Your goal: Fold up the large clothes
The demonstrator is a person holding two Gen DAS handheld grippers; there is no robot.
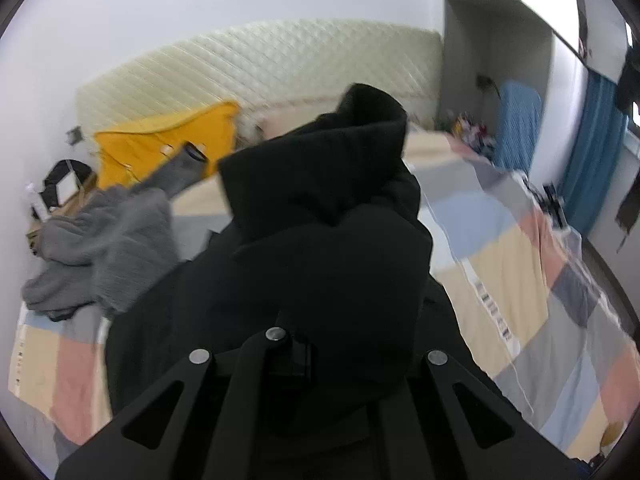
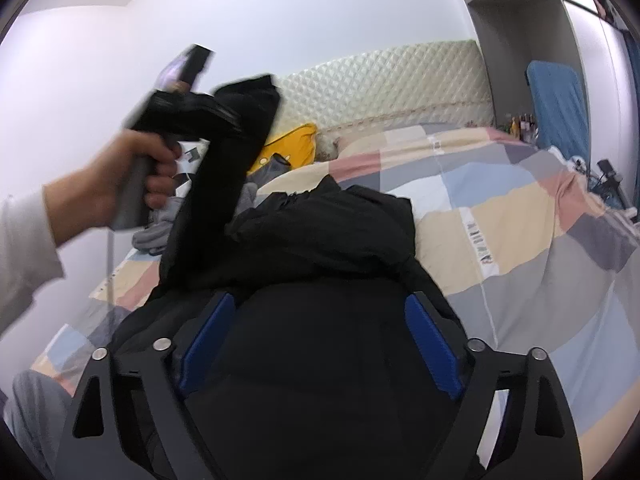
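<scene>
Right wrist view takes in most of the room: a bed [image 2: 500, 216] with a patchwork cover in pale blue, cream, pink and grey, and a quilted headboard [image 2: 380, 80] behind it. Spread across the near half of the bed is the big black coat [image 2: 320, 232], puffy and thick, bunched in soft mounds rather than lying flat.

One part of it, a sleeve [image 2: 224, 168] by the look of it, is lifted well clear of the bed, hanging in a long dark strip from the left tongs [image 2: 240, 120], which the person's hand [image 2: 132, 176] holds up high. From the left wrist view the left tongs are buried in black cloth that humps up over them; they look clamped on the coat, though the tips themselves are hidden.

The right tongs [image 2: 320, 340] stand apart, blue pads [image 2: 434, 352] wide on either side of a fold of the coat lying between them, nothing pinched.

At the far side of the bed lie a crumpled grey sweater [image 1: 104, 240] and a yellow garment [image 1: 160, 144], both apart from the coat.

I'd judge the coat to be bulky and fairly heavy, soft, with a smooth shell that may slip. A seam, cuff or hem edge would give a surer hold than the padded middle, which would just squash and slide out.
</scene>
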